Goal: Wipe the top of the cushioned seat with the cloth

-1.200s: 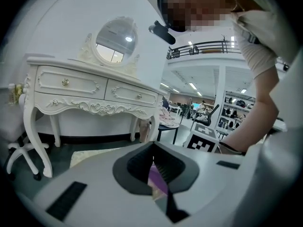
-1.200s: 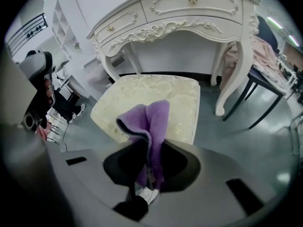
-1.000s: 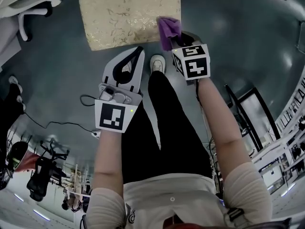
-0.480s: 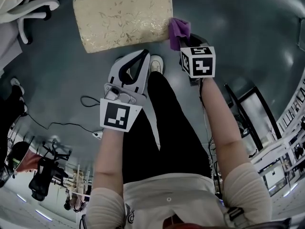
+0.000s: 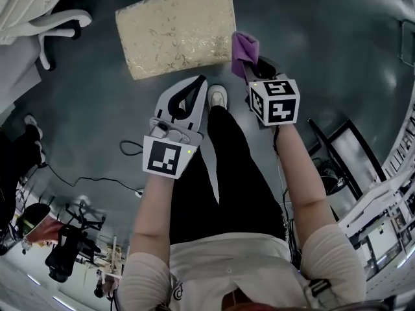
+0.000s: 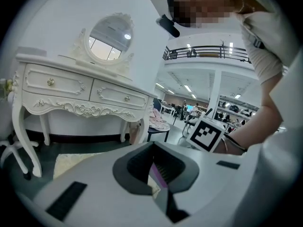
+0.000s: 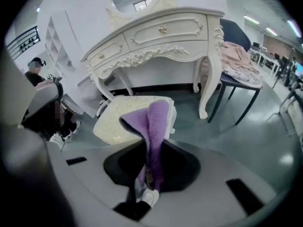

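Our left gripper [image 5: 196,83] hangs below the seat, tongs pressed together on nothing, idle. The cushioned seat [image 5: 176,31] stands on the grey floor [image 5: 337,57] ahead of us: a pale gold rectangle with a faint leafy pattern, plump at the edges. A second ago the purple cloth [image 5: 244,46] lay over its right edge; now it hangs just beside that edge, pinched in our right gripper [image 5: 257,65]. We judge one stroke has run off the side, so the cloth must go back onto the top.
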